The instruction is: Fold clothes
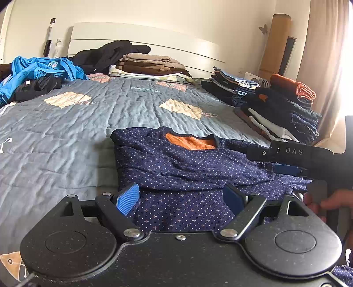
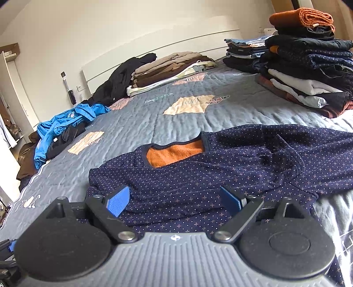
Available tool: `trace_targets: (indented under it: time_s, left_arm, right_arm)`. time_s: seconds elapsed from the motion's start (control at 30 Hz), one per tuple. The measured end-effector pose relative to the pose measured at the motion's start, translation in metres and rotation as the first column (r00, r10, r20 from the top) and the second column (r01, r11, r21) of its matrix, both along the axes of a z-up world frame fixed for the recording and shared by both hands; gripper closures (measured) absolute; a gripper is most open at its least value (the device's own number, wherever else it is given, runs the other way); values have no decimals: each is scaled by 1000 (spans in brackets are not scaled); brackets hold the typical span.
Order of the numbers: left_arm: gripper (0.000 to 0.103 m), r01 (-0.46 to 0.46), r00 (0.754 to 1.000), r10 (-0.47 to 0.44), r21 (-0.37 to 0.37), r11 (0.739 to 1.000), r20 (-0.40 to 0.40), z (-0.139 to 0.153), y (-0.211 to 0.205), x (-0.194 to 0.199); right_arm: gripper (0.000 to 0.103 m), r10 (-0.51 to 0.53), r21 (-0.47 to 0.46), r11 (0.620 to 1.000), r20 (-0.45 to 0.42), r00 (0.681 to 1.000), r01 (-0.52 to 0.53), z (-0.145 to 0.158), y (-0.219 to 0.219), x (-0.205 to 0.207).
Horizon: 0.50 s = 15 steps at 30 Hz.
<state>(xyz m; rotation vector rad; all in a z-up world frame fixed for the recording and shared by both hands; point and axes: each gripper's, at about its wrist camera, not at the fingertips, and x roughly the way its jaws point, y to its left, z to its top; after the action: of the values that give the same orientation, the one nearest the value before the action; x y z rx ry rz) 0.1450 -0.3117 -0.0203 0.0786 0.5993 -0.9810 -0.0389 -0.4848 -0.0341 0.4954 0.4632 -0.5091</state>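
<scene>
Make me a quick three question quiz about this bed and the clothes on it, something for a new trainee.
1. True or false: the navy dotted top has an orange lining at the neck.
2. Multiple choice: the rust-orange folded item lies A) on the tall folded stack, B) on the blue jacket, C) between the left gripper's fingers.
3. Fill in: both the left gripper and the right gripper are ____ , over the top's near edge.

Key: 1 true; 2 A; 3 open.

Cream walls, white headboard (sunlit curtain).
</scene>
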Motion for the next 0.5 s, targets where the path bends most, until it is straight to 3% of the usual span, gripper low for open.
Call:
trace_targets:
  time_s: [0.5]
  left_arm:
    - [21, 0, 1000, 0, 4, 1000, 0, 0, 0, -1]
  right_arm:
    - [14, 8, -4, 1000, -2, 1000, -8, 0, 2, 1]
